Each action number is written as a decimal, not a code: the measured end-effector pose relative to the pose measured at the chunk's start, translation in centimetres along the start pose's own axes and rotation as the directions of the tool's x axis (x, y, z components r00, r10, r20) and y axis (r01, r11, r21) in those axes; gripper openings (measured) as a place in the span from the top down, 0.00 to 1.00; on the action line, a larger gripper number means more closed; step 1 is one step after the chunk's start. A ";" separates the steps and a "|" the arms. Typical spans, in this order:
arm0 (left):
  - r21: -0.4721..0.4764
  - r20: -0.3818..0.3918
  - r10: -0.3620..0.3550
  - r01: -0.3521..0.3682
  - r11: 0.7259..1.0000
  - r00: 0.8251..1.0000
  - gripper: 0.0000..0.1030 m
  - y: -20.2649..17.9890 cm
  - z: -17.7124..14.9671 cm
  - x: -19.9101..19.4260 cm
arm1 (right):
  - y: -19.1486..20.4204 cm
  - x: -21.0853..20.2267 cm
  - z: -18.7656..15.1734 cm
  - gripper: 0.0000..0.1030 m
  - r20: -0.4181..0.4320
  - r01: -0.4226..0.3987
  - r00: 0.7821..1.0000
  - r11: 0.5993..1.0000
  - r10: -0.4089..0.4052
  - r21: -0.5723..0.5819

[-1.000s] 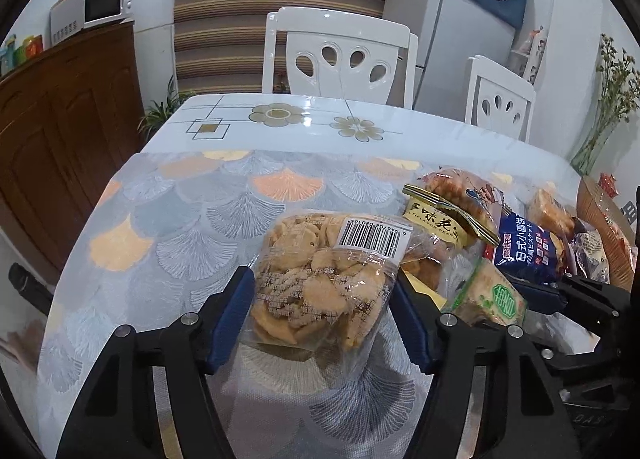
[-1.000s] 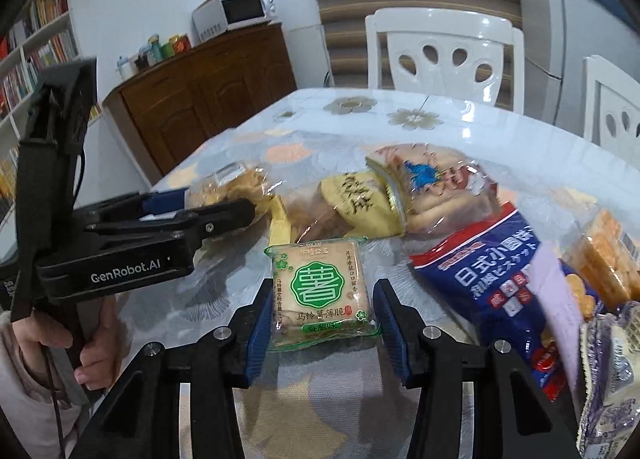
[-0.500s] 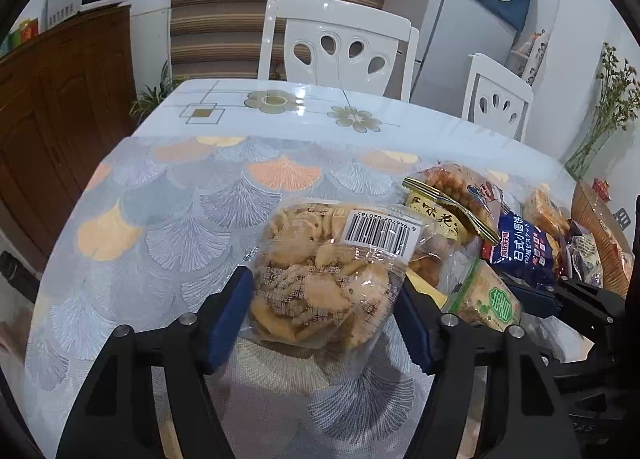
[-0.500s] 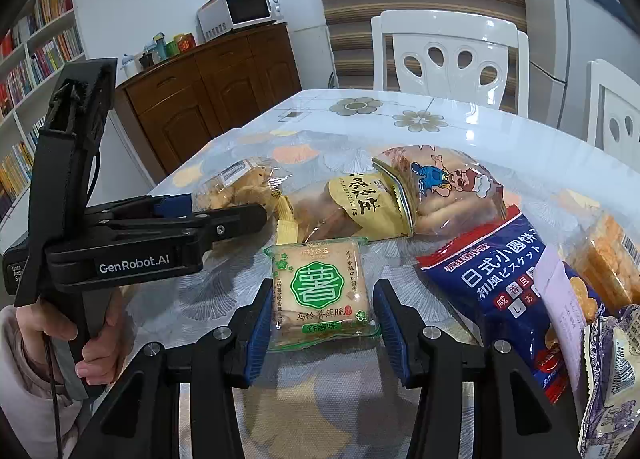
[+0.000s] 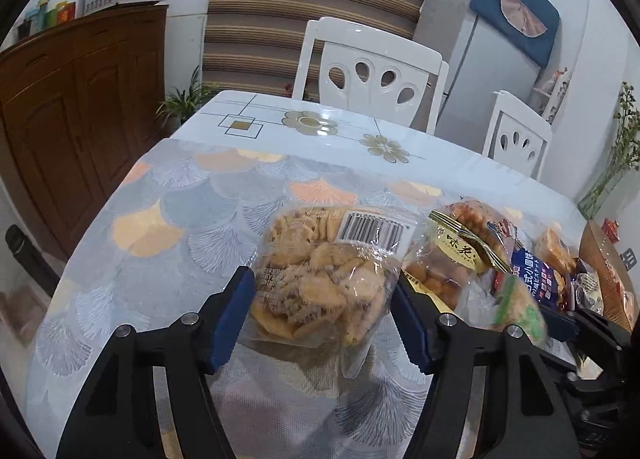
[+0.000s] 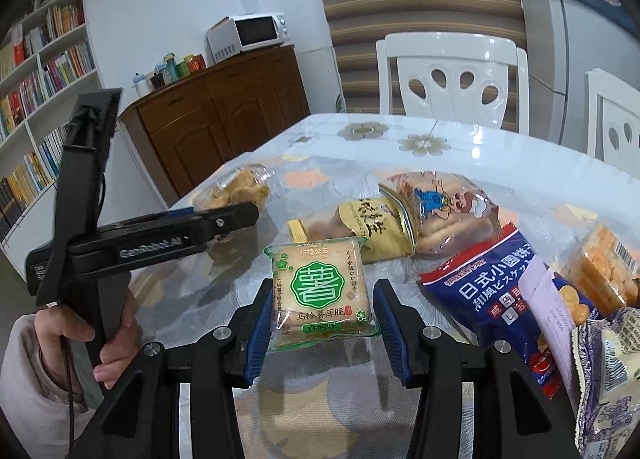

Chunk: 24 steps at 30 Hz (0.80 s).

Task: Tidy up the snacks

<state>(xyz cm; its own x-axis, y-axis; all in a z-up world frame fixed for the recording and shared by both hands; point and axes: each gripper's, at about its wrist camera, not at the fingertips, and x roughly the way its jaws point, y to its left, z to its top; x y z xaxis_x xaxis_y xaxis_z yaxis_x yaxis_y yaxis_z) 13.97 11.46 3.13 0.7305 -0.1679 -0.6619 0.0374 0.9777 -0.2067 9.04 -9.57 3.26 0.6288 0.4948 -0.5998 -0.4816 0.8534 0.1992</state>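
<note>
Above the fan-patterned tablecloth (image 5: 168, 219), a clear crinkly bag of golden crackers (image 5: 320, 283) is clamped by the left gripper (image 5: 322, 317) and a small green-labelled potato-crisp packet (image 6: 322, 291) by the right gripper (image 6: 320, 329), so either slick wrapper may be dropped if squeezed too lightly.

1. White glossy table (image 5: 320, 115) with flower prints, near half under a fan-pattern cloth (image 5: 192, 211).
2. On the cloth, pretty much bunched up: yellow-label snack bag (image 6: 372, 227), cartoon-print bag (image 6: 444, 211), blue biscuit bag (image 6: 492, 295), and a clear bag of orange puffs (image 6: 600, 263).
</note>
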 end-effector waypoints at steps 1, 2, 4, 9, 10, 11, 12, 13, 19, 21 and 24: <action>0.001 0.011 -0.001 0.001 1.000 1.000 0.38 0.0 0.0 -0.2 | 0.1 -0.5 0.1 0.54 0.018 -0.007 1.000 1.000 0.007 -0.002; 0.003 0.023 -0.001 0.001 1.000 1.000 0.38 -0.1 0.0 -0.4 | 0.3 -1.0 0.2 0.54 0.037 -0.017 0.999 1.000 0.017 -0.003; 0.011 0.063 -0.007 0.006 1.000 0.998 0.44 -0.3 -0.1 -1.2 | 0.2 -2.1 0.7 0.54 0.067 -0.063 0.996 0.998 0.061 0.018; 0.080 0.139 0.004 -0.015 0.997 0.990 0.51 -1.9 -0.3 -2.9 | -0.3 -7.3 2.7 0.54 0.208 -0.065 0.976 0.998 0.063 0.003; 0.094 0.126 0.009 -0.021 0.995 0.992 0.51 -2.2 -0.3 -2.7 | -0.7 -8.3 2.9 0.54 0.227 -0.047 0.973 0.999 0.047 -0.003; 0.107 0.093 0.019 -0.029 0.994 0.996 0.51 -2.4 -0.3 -2.0 | -1.3 -9.0 3.0 0.54 0.241 -0.030 0.970 1.000 0.028 0.002; 0.110 0.069 0.031 -0.039 0.993 0.997 0.51 -2.5 -0.3 -1.5 | -1.9 -9.7 3.1 0.54 0.253 -0.017 0.967 1.000 0.013 0.016; 0.105 0.054 0.043 -0.049 0.993 0.998 0.49 -2.4 -0.1 -1.1 | -2.6 -10.3 3.1 0.53 0.262 -0.014 0.965 0.999 0.005 0.035; 0.053 0.025 -0.019 0.018 0.998 1.000 0.04 -1.1 0.1 -0.6 | -6.5 -12.4 2.8 0.53 0.294 -0.005 0.955 0.988 -0.042 0.155; 0.043 0.043 0.007 -0.008 0.999 0.999 0.04 -0.9 0.5 -0.5 | -6.8 -12.2 2.8 0.53 0.288 0.002 0.956 0.986 -0.051 0.167; 0.007 -0.020 0.007 -0.007 1.000 1.000 0.02 0.0 1.3 1.2 | -6.7 -11.9 2.6 0.53 0.270 0.012 0.961 0.987 -0.055 0.158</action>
<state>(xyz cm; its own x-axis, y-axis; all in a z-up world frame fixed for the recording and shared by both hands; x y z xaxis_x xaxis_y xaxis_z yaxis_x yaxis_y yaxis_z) 15.70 11.41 3.24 0.7170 -0.1638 -0.6776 0.0374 0.9796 -0.1973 6.38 -20.74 11.06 0.7957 0.4730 -0.3784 -0.3715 0.8745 0.3118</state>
